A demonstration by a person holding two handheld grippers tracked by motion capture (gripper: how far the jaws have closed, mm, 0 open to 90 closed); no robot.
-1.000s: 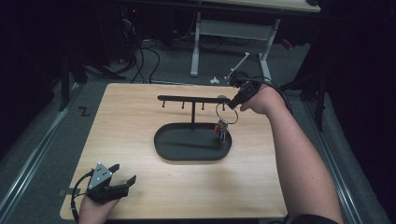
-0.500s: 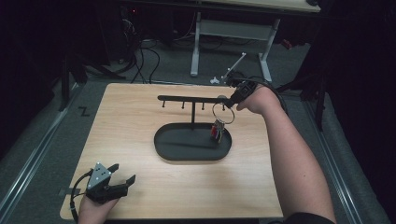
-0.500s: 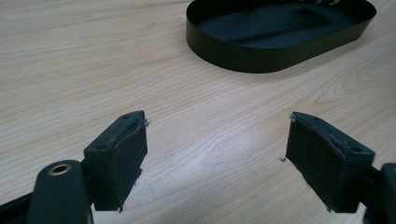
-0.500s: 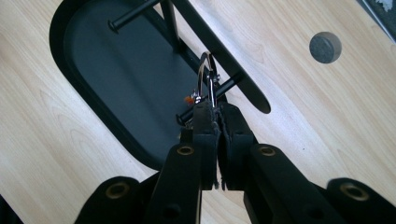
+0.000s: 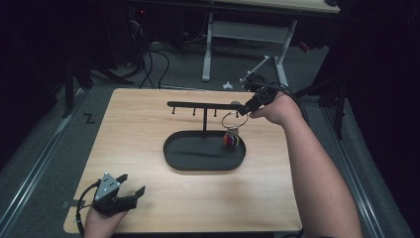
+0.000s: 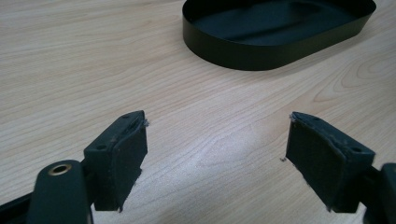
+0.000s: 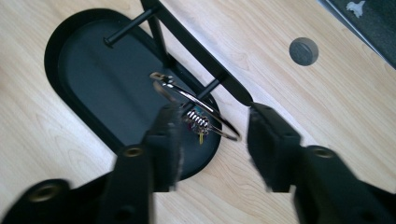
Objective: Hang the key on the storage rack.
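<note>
A black oval tray (image 5: pixel 171 158) carries a T-shaped rack (image 5: pixel 198 105) with short pegs under its bar. A metal key ring (image 5: pixel 233 119) with small coloured tags (image 5: pixel 233 140) hangs at the rack's right end, over the tray. My right gripper (image 5: pixel 246 110) hovers beside that end. In the right gripper view it (image 7: pixel 214 112) is open, its jaws on either side of the ring (image 7: pixel 196 105), which hangs from a peg (image 7: pixel 208 88). My left gripper (image 5: pixel 132 183) rests open near the table's front left corner, holding nothing (image 6: pixel 215 126), with the tray (image 6: pixel 243 56) ahead of it.
The wooden table (image 5: pixel 148 124) has a round grey grommet (image 7: pixel 303 51) just behind the rack's right end. Beyond the far edge stand a white desk frame (image 5: pixel 208 49) and cables on the floor (image 5: pixel 148 59).
My right gripper carried the ring a little left to the rack's end peg and opened. The ring now hangs there, tags lower over the tray. The left gripper has not moved.
</note>
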